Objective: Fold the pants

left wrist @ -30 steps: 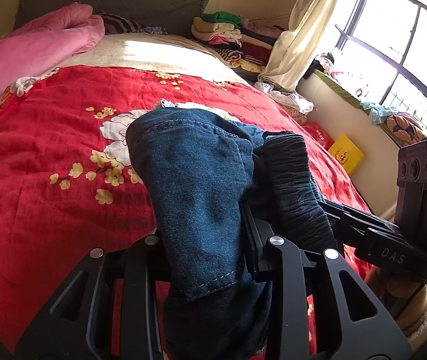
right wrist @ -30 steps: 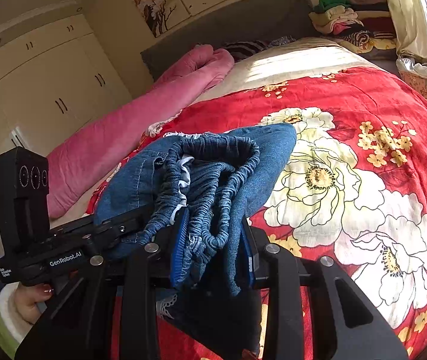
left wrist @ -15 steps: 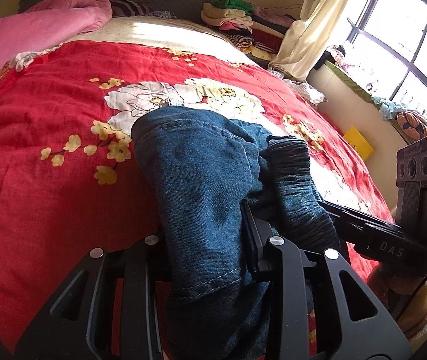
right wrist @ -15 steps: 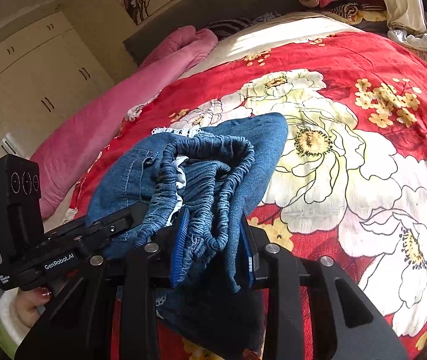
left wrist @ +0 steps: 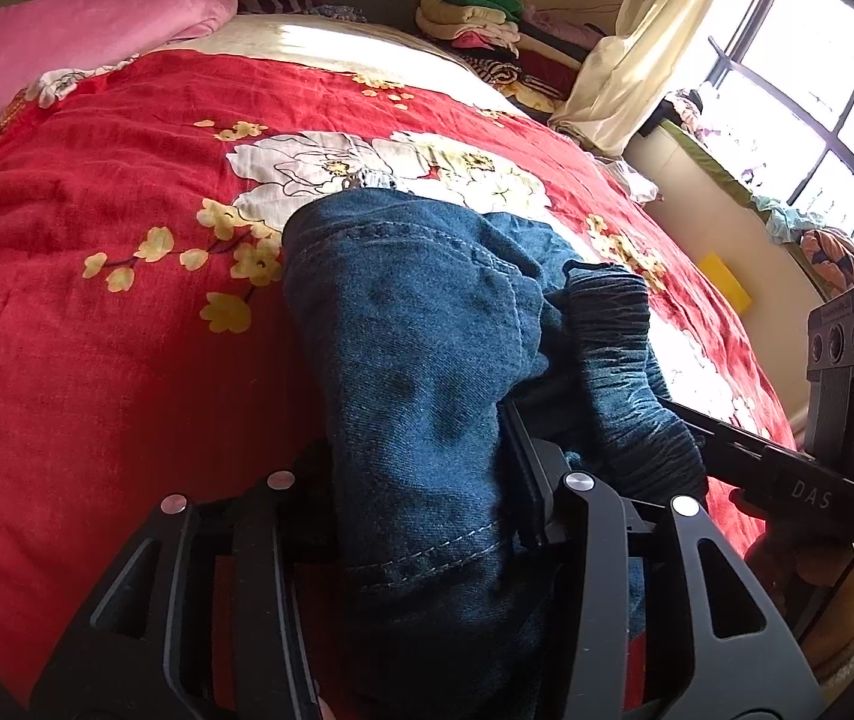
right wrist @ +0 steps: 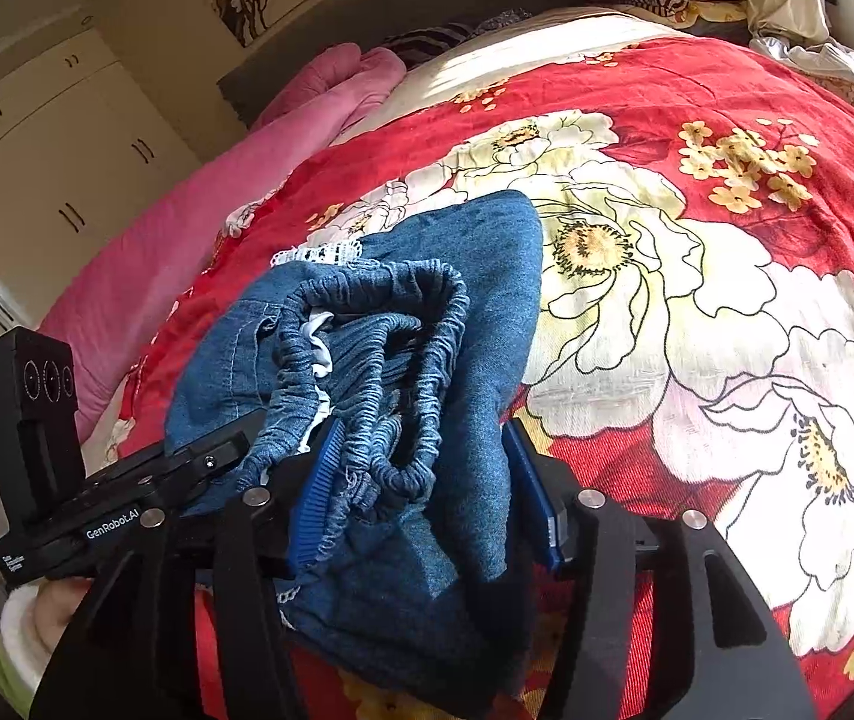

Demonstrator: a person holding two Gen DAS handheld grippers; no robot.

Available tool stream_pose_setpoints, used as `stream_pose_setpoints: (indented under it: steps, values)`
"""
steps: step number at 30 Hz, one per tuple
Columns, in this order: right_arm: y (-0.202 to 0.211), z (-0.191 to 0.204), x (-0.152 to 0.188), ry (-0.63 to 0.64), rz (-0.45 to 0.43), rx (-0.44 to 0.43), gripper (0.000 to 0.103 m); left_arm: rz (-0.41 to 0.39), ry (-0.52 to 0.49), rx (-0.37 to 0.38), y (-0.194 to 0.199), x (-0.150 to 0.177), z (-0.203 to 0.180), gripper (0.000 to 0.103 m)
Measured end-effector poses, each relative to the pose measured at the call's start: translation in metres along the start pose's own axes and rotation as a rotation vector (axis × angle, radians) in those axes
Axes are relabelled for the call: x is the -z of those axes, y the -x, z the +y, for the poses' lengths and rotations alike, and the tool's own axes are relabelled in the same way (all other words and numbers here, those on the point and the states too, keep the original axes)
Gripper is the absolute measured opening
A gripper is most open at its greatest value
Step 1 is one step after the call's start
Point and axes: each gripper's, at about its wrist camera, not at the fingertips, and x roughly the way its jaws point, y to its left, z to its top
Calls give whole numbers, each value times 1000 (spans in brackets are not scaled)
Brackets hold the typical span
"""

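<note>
One pair of blue jeans (left wrist: 427,360) hangs bunched over the red bedspread (left wrist: 96,330), clamped by both the left gripper (left wrist: 420,480) and right gripper (right wrist: 420,474). Only the right view shows the elastic waistband (right wrist: 402,324).

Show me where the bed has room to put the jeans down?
The red flowered quilt lies bare ahead of both grippers, from the big white blossoms back to the sunlit cream sheet. It is crowded along the edges: the rolled pink blanket on one side, the stacked folded clothes by the window. The blue denim pants hang from both grippers.
</note>
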Motion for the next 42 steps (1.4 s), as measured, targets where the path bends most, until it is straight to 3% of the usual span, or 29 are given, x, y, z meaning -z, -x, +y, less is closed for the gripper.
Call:
stream_pose_setpoints:
  steps: [5,10,18,23,29,33,42]
  values:
    - [33,9,2,51,-106,48,59,-1,1,-11,-2,1,4,40]
    - [49,26,0,132,-156,17,59,-6,-11,-24,-1,2,4,42]
    - [13,29,9,168,-20,27,58,-15,-32,-62,7,2,2,51]
    - [4,23,15,153,5,39,58,-43,-27,-73,27,1,1,64]
    - [4,22,18,146,5,42,58,-112,-72,-44,55,-1,-17,65]
    - [5,22,19,145,5,43,58,-104,-83,24,57,2,-28,65]
    - [9,19,21,135,3,41,58,-5,-46,5,27,15,-6,62]
